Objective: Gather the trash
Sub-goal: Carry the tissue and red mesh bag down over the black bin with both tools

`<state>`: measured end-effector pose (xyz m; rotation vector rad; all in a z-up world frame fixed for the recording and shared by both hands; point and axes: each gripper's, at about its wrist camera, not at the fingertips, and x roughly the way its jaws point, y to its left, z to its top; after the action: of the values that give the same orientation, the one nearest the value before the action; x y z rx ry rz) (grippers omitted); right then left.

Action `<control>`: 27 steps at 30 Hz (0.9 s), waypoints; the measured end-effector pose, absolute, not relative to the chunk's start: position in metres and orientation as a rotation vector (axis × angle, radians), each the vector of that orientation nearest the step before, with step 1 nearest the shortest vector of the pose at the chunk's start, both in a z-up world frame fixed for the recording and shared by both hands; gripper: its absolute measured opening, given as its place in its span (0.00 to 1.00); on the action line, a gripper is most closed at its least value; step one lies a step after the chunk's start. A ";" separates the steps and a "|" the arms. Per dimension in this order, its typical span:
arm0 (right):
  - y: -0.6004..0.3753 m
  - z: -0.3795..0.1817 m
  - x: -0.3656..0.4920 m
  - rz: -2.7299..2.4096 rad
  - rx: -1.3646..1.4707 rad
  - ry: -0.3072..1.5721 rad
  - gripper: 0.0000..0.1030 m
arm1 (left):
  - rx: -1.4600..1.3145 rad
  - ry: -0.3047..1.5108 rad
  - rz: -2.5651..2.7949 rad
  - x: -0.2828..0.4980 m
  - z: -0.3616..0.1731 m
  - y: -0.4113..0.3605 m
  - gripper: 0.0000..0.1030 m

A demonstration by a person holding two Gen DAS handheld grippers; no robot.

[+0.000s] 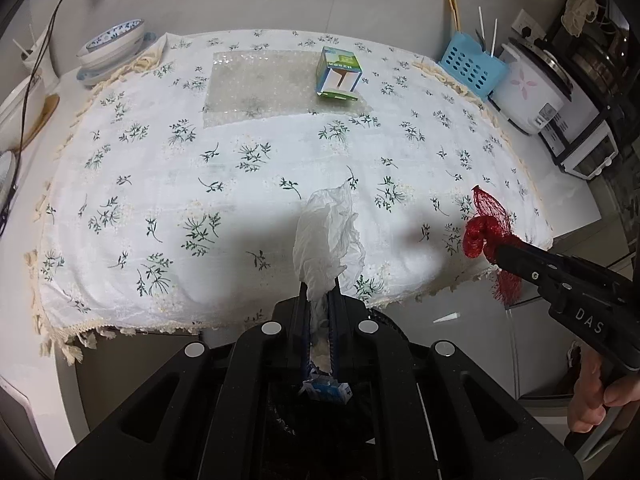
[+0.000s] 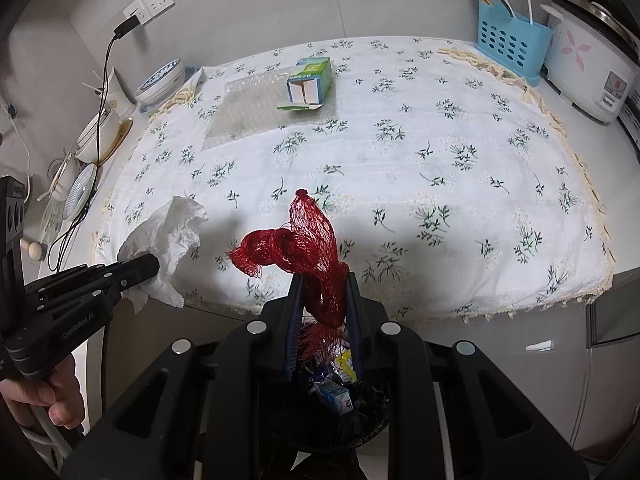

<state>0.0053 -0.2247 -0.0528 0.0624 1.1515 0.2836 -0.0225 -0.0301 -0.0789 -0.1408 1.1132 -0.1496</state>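
My left gripper (image 1: 320,290) is shut on a crumpled white tissue (image 1: 326,236), which sticks up past the fingertips above the table's front edge. My right gripper (image 2: 324,280) is shut on a red mesh net bag (image 2: 310,240), bunched between its pads with frayed ends hanging below. Each gripper shows in the other's view: the right gripper (image 1: 498,254) with the net bag (image 1: 486,224), the left gripper (image 2: 154,266) with the tissue (image 2: 168,232). A black-lined trash bin (image 2: 360,408) with small cartons in it lies below both. On the floral tablecloth (image 1: 240,184) at the back lie an open green-and-blue carton (image 1: 339,74) and a bubble-wrap sheet (image 1: 256,84).
Stacked blue-patterned bowls (image 1: 114,44) stand at the back left, with a charger cable (image 1: 40,60) running down past them. A blue cutlery basket (image 1: 472,66) and a white rice cooker (image 1: 536,84) stand at the back right. A person's hand (image 1: 592,396) holds the right gripper's handle.
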 end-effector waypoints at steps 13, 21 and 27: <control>-0.224 -0.063 -0.023 0.316 0.042 1.176 0.19 | -0.154 1.136 -0.138 -0.059 -0.091 -0.033 0.06; -0.226 -0.080 -0.041 0.325 0.029 1.209 0.19 | -0.156 1.164 -0.132 -0.074 -0.108 -0.038 0.06; -0.231 -0.096 -0.051 0.320 0.023 1.237 0.19 | -0.150 1.178 -0.131 -0.082 -0.124 -0.042 0.06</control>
<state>-0.0510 -0.2307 -0.0963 0.0233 1.2368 0.3204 -0.0822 -0.0424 -0.1238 -0.1500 1.1783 -0.1307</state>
